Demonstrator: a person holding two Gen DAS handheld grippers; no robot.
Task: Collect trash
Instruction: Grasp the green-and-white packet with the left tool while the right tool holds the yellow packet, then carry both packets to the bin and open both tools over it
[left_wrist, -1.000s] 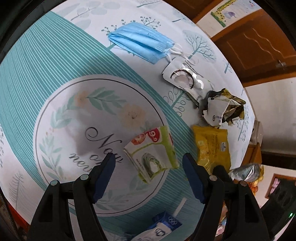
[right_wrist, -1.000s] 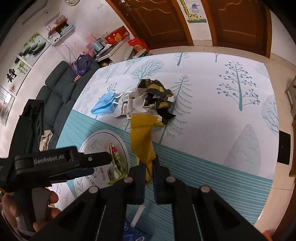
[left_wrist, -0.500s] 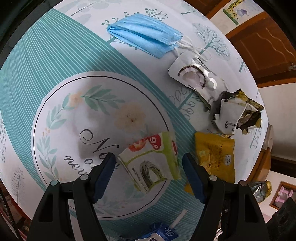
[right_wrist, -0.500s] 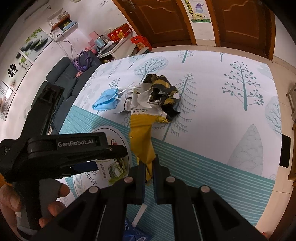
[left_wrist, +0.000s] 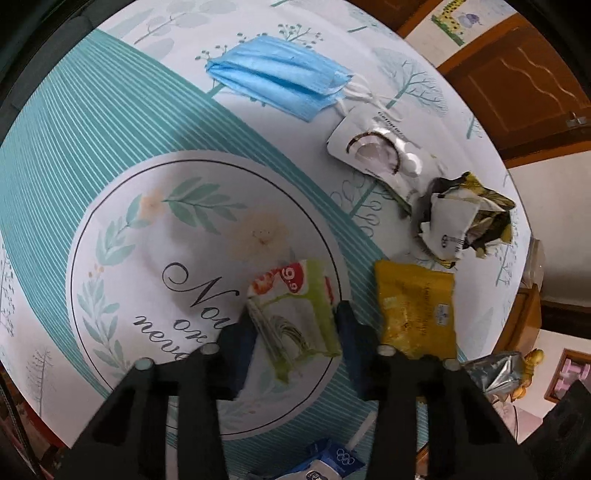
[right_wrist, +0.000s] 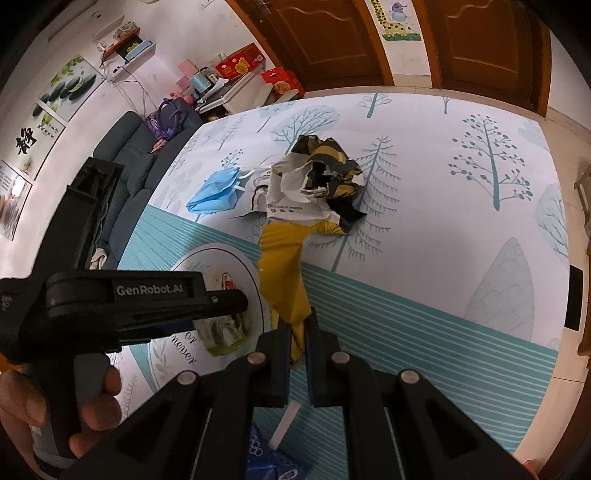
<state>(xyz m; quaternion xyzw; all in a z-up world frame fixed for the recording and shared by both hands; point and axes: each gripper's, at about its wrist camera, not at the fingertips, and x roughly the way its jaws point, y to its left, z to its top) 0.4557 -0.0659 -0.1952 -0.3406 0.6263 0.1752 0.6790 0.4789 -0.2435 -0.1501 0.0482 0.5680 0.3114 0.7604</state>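
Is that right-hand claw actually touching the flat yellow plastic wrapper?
Touching. The right wrist view shows the right claw shut on the near end of the flat yellow plastic wrapper, which runs straight in between its pads with no gap.

The left gripper (left_wrist: 295, 328) is pointing down, and its jaws have just been closing in, with a green wrapper (left_wrist: 295, 314) between them. The right gripper (right_wrist: 296, 354) is squeezing tight on a yellow wrapper (right_wrist: 282, 273). A hand (right_wrist: 48, 406) is holding the left one.
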